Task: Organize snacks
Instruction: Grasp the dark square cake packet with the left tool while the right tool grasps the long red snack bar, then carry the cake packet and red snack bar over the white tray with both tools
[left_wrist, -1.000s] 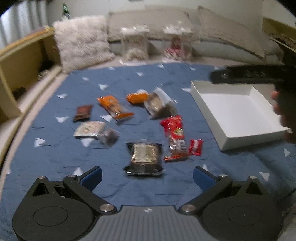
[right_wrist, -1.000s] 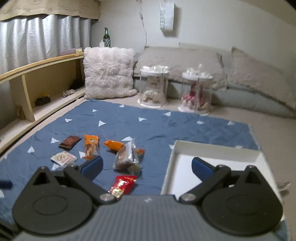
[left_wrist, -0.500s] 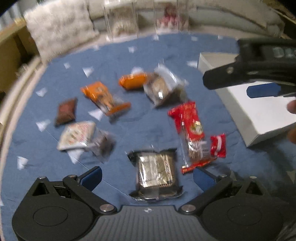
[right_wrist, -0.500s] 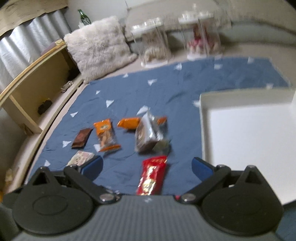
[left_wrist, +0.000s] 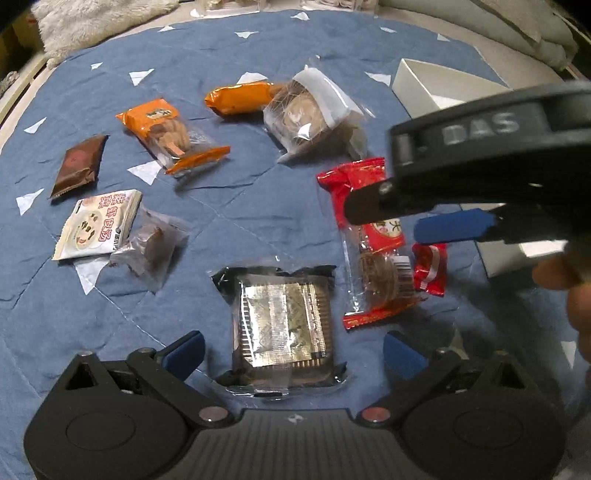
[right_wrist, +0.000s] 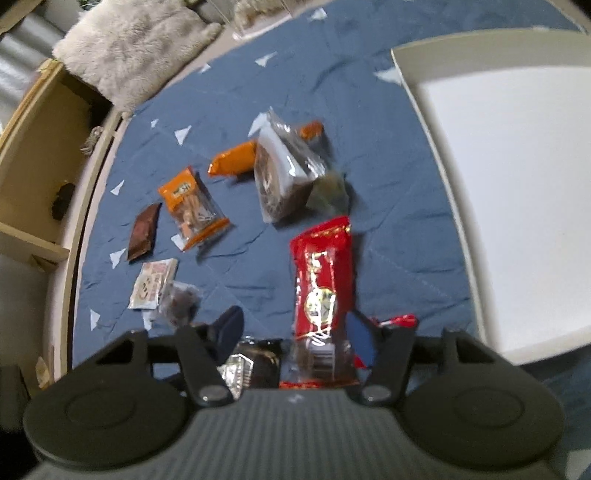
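Note:
Several snack packets lie on a blue quilt (left_wrist: 258, 206). My left gripper (left_wrist: 291, 350) is open, its blue fingers either side of a black-and-clear wafer pack (left_wrist: 282, 325). My right gripper (right_wrist: 295, 336) is open above a long red packet (right_wrist: 321, 280), which also shows in the left wrist view (left_wrist: 369, 236). A small red candy (left_wrist: 428, 267) lies beside it. A white box (right_wrist: 517, 184) sits to the right, with nothing in it. Orange packets (left_wrist: 173, 138), a clear bread bag (left_wrist: 314, 118), a brown bar (left_wrist: 79, 164) and a white sachet (left_wrist: 96, 225) lie further off.
A fluffy pillow (right_wrist: 136, 44) and a wooden shelf (right_wrist: 40, 147) border the quilt at the left. Grey cushions (left_wrist: 498, 29) lie at the back right. My hand (left_wrist: 569, 280) holds the right gripper at the right edge.
Both grippers have tilted down and moved closer to the snacks. The right gripper has come over the long red packet; the left has closed in on the wafer pack.

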